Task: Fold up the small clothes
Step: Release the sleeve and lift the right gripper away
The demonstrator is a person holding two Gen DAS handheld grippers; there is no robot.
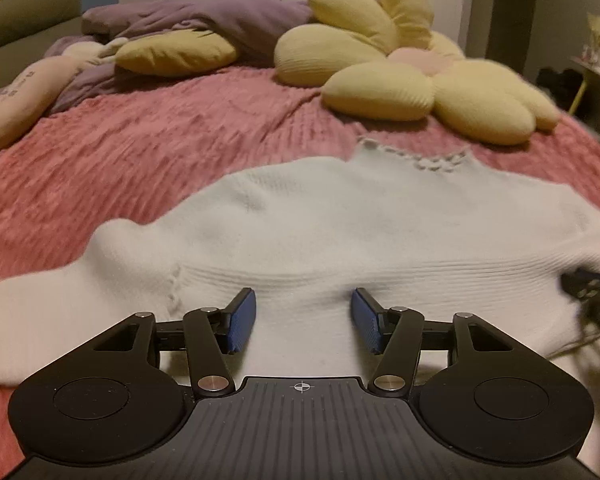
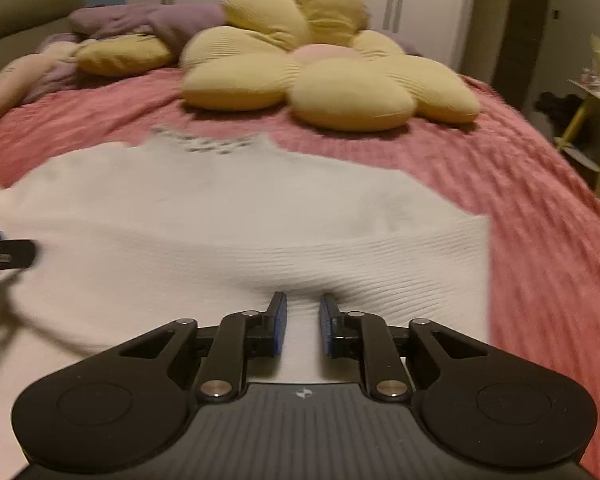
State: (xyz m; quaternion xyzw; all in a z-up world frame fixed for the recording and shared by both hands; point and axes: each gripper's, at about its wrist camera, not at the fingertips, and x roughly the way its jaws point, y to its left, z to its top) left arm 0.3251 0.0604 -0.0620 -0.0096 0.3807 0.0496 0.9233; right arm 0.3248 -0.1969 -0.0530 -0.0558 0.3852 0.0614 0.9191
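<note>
A white knitted sweater [image 1: 320,224] lies spread flat on the pink bedspread [image 1: 140,140], collar at the far side, ribbed hem near me. My left gripper [image 1: 303,312] is open, its blue pads over the hem near the left sleeve. My right gripper [image 2: 303,316] hovers over the hem of the sweater [image 2: 236,216] towards its right side, jaws narrowly apart with white fabric showing in the gap. Each gripper shows at the edge of the other's view.
A yellow flower-shaped cushion [image 1: 412,68] lies beyond the collar; it also shows in the right wrist view [image 2: 320,68]. A yellow pillow [image 1: 176,54] and purple duvet [image 1: 204,16] lie at the head. The bed's right edge [image 2: 572,184] drops towards a small shelf.
</note>
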